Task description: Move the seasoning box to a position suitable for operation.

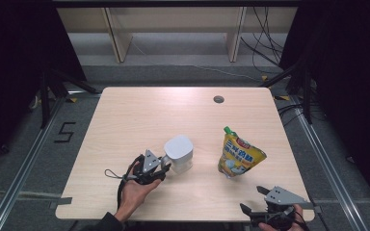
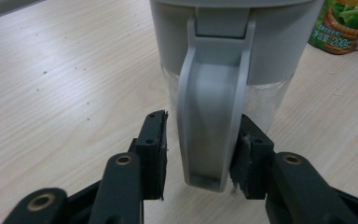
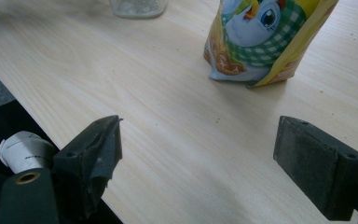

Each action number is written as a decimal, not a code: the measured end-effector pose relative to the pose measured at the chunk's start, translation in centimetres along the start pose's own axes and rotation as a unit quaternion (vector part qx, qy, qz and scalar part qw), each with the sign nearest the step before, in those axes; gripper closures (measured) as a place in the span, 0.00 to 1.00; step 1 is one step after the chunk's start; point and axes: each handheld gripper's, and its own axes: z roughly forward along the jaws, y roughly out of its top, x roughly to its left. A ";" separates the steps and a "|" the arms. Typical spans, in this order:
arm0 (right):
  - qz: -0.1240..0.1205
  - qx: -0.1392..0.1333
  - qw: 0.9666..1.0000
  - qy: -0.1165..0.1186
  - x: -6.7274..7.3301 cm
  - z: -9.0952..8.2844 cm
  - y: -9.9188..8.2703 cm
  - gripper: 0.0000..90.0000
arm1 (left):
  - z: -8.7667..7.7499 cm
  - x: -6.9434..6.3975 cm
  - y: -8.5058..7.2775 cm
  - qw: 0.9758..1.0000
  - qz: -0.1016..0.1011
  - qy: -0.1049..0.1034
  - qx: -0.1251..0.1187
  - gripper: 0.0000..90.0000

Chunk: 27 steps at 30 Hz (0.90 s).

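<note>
On the counter point(image 1: 125, 120): one white lidded pitcher point(image 1: 179, 153), one yellow spouted pouch point(image 1: 238, 156). Pitcher stands left of centre; its top is cut off in my left gripper view. My left gripper point(image 2: 198, 154) has its fingers point(image 2: 153, 151) either side of the pitcher's handle point(image 2: 212, 121): one pad touches, the other shows a gap, so not yet clamped. My right gripper point(image 3: 198, 154) gapes, empty, near the pouch. Pouch lettering illegible.

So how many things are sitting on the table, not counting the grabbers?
2. A white jug stands left of the middle, with the left gripper around its handle. A yellow pouch stands upright to its right. Nothing else seems hidden.
</note>
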 end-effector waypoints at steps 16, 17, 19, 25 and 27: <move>-0.009 0.004 1.000 0.003 0.2 0.1 0.1 0.19 | 0.7 3.1 -0.5 0.999 -0.034 0.007 -0.036 0.78; -0.016 0.004 1.000 0.000 0.1 0.1 0.1 0.19 | 0.7 3.1 -0.5 0.999 -0.033 0.005 -0.037 0.78; 0.004 0.006 1.000 0.002 0.3 0.0 0.0 0.19 | 0.6 3.0 -0.5 0.999 -0.035 -0.004 -0.038 0.78; -0.014 0.000 1.000 0.002 0.1 0.0 0.1 0.19 | 0.5 1.9 -0.3 0.999 -0.013 -0.020 -0.047 0.78; -0.015 -0.001 1.000 0.004 0.0 0.1 0.1 0.19 | 0.4 1.6 -0.4 0.998 -0.009 -0.025 -0.050 0.78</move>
